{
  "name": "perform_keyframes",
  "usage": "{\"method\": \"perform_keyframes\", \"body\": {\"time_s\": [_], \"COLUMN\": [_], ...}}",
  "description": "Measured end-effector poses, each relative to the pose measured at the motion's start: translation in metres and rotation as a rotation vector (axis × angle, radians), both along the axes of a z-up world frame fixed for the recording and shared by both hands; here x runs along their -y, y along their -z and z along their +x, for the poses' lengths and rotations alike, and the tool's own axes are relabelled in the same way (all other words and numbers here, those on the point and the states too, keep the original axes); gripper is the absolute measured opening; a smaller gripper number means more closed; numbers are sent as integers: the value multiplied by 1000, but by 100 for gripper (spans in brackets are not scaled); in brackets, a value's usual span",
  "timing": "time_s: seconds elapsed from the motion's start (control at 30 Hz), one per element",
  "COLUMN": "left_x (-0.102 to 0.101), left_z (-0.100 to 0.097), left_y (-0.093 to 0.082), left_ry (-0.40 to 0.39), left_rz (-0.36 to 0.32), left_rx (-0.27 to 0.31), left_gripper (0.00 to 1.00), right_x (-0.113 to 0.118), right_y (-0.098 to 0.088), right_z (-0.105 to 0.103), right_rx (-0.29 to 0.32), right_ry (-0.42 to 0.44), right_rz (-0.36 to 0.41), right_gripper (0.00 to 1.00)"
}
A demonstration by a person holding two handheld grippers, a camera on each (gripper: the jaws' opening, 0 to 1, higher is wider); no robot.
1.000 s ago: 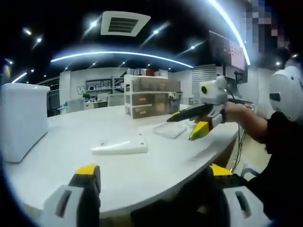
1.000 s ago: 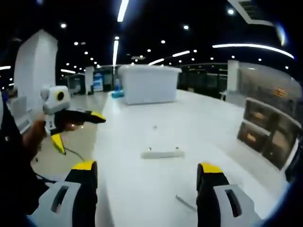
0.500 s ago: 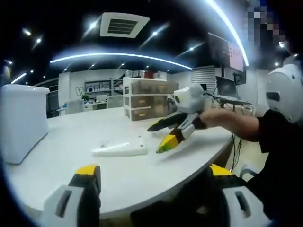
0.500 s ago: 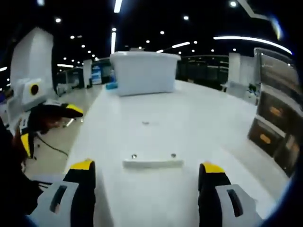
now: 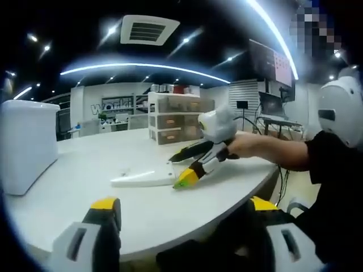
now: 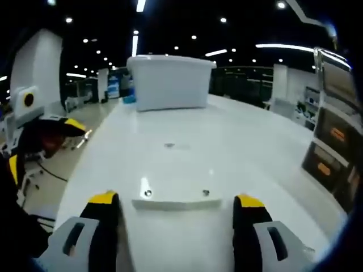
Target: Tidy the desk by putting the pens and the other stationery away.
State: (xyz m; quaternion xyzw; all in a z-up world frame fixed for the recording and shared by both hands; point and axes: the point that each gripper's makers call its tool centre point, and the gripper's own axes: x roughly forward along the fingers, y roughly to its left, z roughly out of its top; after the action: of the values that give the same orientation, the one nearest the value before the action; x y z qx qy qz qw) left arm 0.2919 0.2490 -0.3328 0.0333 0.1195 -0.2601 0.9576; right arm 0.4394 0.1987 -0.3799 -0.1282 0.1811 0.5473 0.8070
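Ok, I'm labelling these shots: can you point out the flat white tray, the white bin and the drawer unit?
flat white tray (image 6: 176,202), right gripper view, near edge
white bin (image 6: 169,83), right gripper view, front wall
drawer unit (image 5: 177,118), left gripper view, middle drawer front

Bare white counter (image 6: 187,133) lies open between the flat white rectangular tray (image 6: 176,199) near the right gripper's fingers (image 6: 105,205) and the big white plastic bin (image 6: 169,82) beyond; the stacked translucent drawer unit (image 6: 334,153) bounds the right edge; the left gripper (image 6: 42,136) hangs off the counter's left side.
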Motion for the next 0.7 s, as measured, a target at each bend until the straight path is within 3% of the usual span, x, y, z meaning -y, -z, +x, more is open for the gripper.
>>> {"method": "perform_keyframes", "body": {"time_s": [0.27,0.4,0.7], "left_x": [0,2,3], "left_z": [-1,0,2], "left_y": [3,3,2], "left_ry": [2,4,1], "left_rz": [3,3,10], "left_rx": [-4,-6,-2], "left_gripper": [90,90,90], "right_x": [-3,-5,-3], "right_y": [6,3,1], "right_z": [4,6,7], "right_rx": [2,4,11], "right_ry": [-9,-7,4], "right_rz": [3,17,11], "right_gripper": [73,64,62]}}
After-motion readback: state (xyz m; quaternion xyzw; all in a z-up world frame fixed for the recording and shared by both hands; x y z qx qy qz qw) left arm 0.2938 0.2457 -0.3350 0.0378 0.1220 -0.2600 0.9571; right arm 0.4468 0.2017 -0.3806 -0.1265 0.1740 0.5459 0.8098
